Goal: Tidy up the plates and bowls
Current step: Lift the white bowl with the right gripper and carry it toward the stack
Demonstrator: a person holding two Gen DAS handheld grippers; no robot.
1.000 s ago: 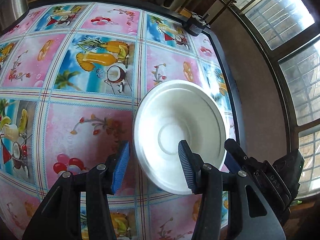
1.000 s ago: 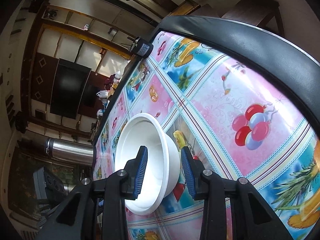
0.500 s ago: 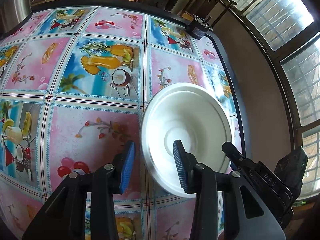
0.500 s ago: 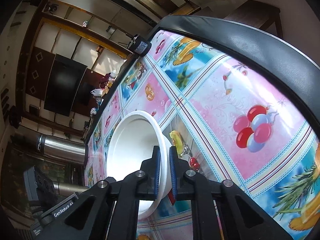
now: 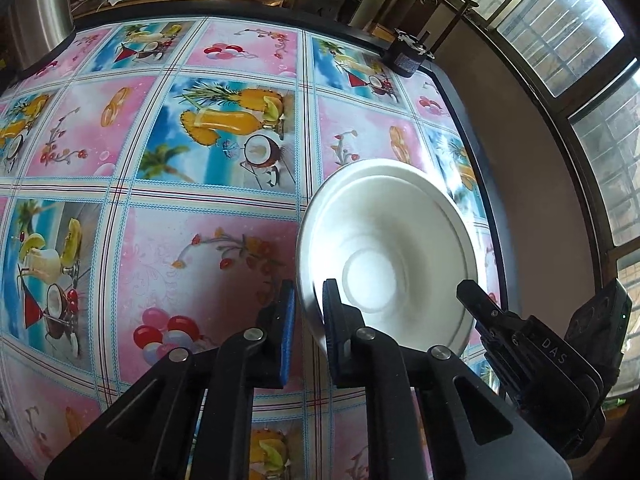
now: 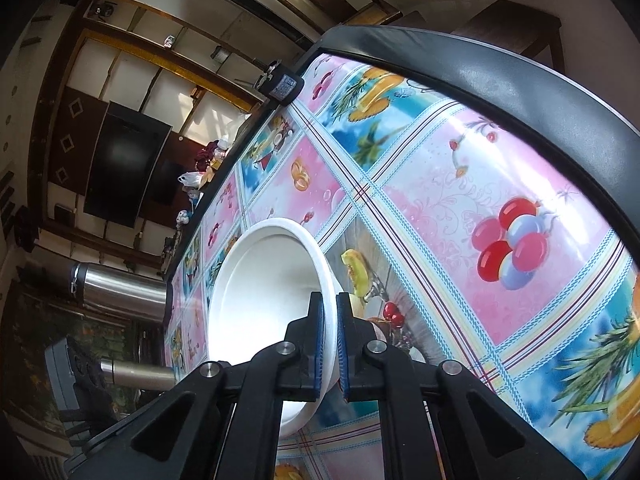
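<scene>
A white bowl [image 5: 392, 248] is tilted up off the fruit-print tablecloth [image 5: 208, 256] near the table's right edge. My left gripper [image 5: 310, 320] is shut on the bowl's near-left rim, one pad inside and one outside. In the right wrist view the same bowl [image 6: 264, 280] stands on edge, and my right gripper [image 6: 329, 332] is shut on its rim. One of the right gripper's fingers [image 5: 480, 304] shows at the bowl's right rim in the left wrist view.
A small black box [image 5: 408, 56] sits at the table's far right corner. A steel canister [image 5: 40, 20] stands at the far left. The table's black edge [image 5: 480, 160] runs just right of the bowl, with windows beyond.
My left gripper's jaws have narrowed from wide open down onto the bowl's rim. The right gripper shut on the opposite rim, and the bowl has tipped up further.
</scene>
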